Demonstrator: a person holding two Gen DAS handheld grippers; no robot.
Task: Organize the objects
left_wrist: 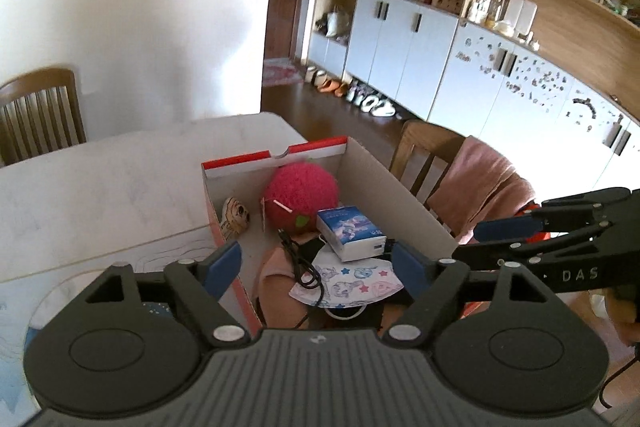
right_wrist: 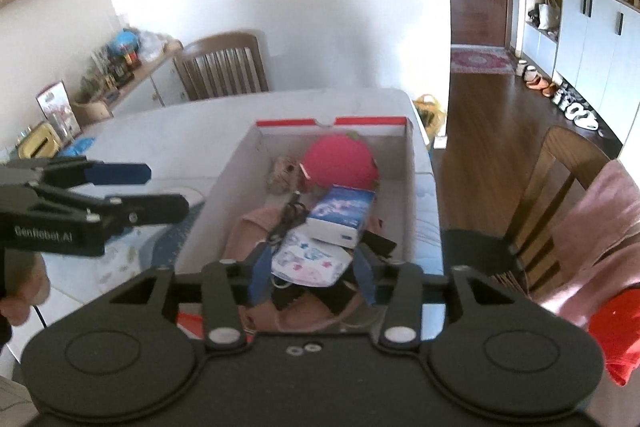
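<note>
A red and white cardboard box (left_wrist: 400, 183) stands on the table and holds several things. Inside it are a pink plush ball (left_wrist: 300, 191), a small blue and white carton (left_wrist: 352, 231), a black cable (left_wrist: 300, 263), a cartoon-print face mask (left_wrist: 348, 283) and a small figurine (left_wrist: 236, 217). My left gripper (left_wrist: 316, 263) hovers open over the box's near end, empty. My right gripper (right_wrist: 312, 273) is open above the mask (right_wrist: 308, 259), which lies in the box between its fingers, pads not pressing it. Each gripper shows from the side in the other view: right gripper (left_wrist: 472, 241), left gripper (right_wrist: 168, 191).
The white table (left_wrist: 100, 179) has a printed mat at its near left. A wooden chair (left_wrist: 424, 155) draped with a pink cloth (left_wrist: 480, 187) stands right of the box. Another chair (right_wrist: 224, 67) stands behind the table. Cabinets and shoes line the far wall.
</note>
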